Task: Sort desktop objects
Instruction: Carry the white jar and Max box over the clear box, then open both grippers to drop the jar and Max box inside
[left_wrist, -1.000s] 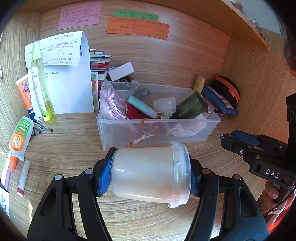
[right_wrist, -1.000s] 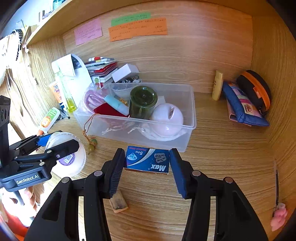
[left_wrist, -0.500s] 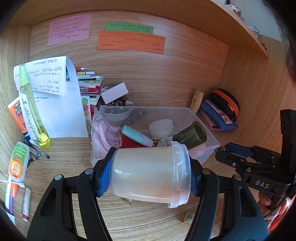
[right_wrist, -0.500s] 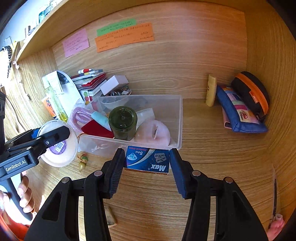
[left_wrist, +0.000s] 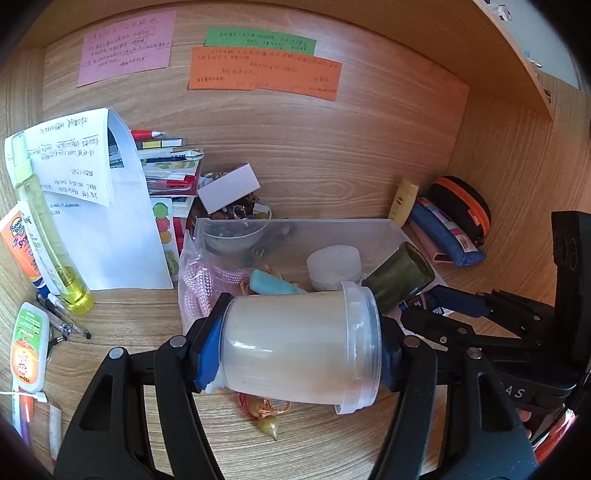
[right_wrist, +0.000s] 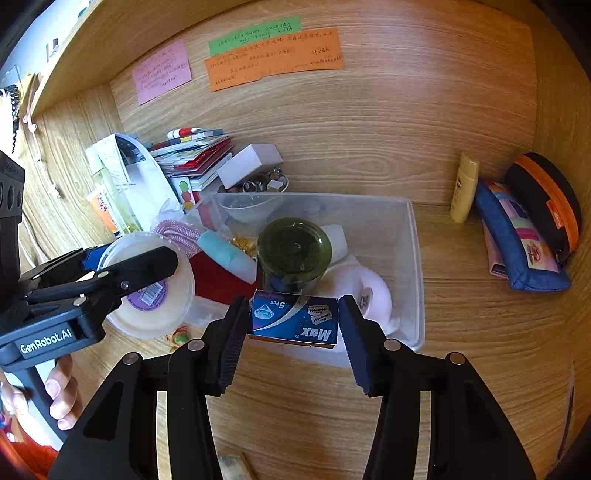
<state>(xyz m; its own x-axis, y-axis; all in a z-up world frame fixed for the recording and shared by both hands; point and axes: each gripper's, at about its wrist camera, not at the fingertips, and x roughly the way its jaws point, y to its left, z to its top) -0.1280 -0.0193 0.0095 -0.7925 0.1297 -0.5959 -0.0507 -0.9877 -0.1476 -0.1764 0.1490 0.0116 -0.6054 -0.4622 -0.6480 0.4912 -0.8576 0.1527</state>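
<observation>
Two pairs of tongs hover over a cluttered wooden desk (right_wrist: 461, 314), each carrying one item toward a clear plastic bin (right_wrist: 415, 258) set against the back wall; the left tongs (left_wrist: 299, 347) pinch a cloudy lidded plastic jar (left_wrist: 295, 347) lying sideways, pads pressed on its base and its lid, a grip that spans the jar's length rather than its round, slippery side, while the right tongs (right_wrist: 293, 321) clamp a flat blue razor-blade box (right_wrist: 295, 319) by its short ends, held level just above the bin's near rim; the jar hangs at the bin's near left corner, above a red-corded charm (left_wrist: 267, 417) on the desk; the bin already holds a dark green jar (right_wrist: 293, 251), a pink coiled rope (left_wrist: 207, 284), a teal tube (left_wrist: 273, 286), a white roll (left_wrist: 334, 264) and a pale pink round object (right_wrist: 365, 291), which suggests it serves as the collecting point and leaves open floor mainly toward its right end; a yellow spray bottle (left_wrist: 44, 229), sheets of paper (left_wrist: 92, 206) and a blue pencil case (right_wrist: 517, 240) remain outside it; a hand (right_wrist: 61, 391) grips the left tool's handle
</observation>
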